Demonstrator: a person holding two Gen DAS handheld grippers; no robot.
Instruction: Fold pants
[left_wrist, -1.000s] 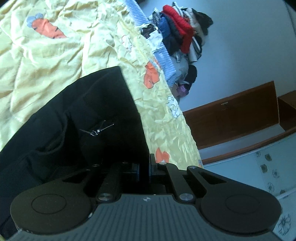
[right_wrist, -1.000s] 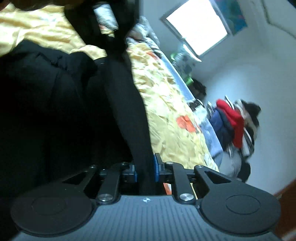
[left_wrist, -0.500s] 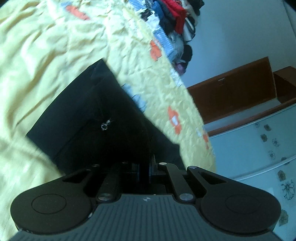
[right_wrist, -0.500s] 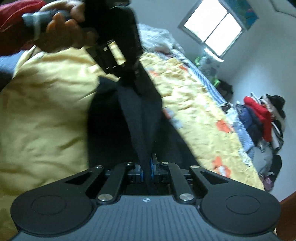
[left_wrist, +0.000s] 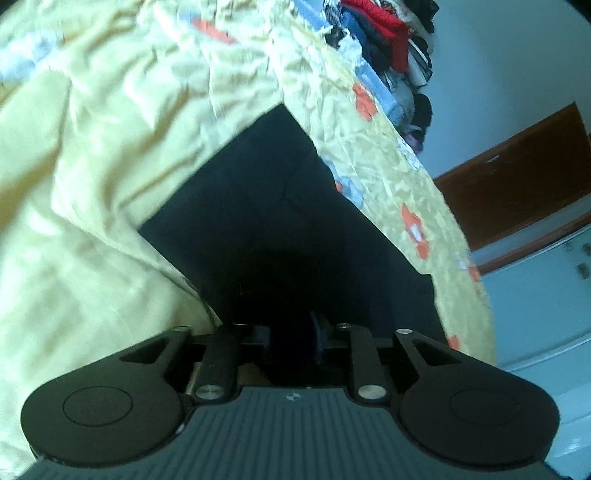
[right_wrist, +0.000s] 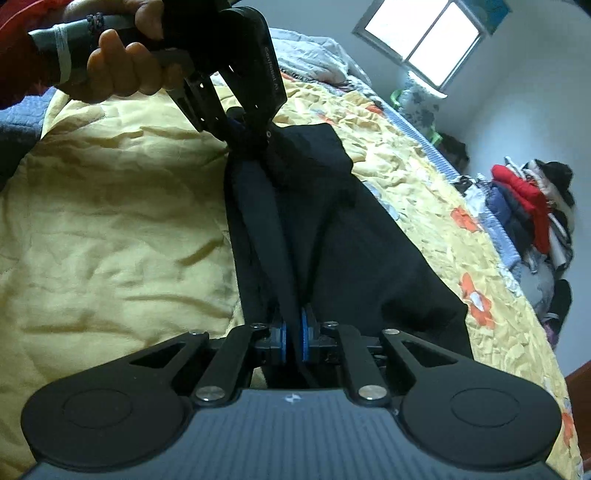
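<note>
Black pants lie on a yellow quilt on a bed. My right gripper is shut on a raised edge of the pants. The same stretched edge runs up to my left gripper, held in a hand at the top of the right wrist view, which is shut on the fabric there. In the left wrist view the pants spread flat ahead of the left gripper, whose fingertips are buried in dark cloth.
A pile of clothes sits past the bed's far side. A brown wooden cabinet stands by the wall. A window is at the head end. The quilt has orange flower patches.
Both grippers have lifted and pulled the held edge back over the pants, away from the far end. The left gripper has come into the right wrist view and now sits closer.
</note>
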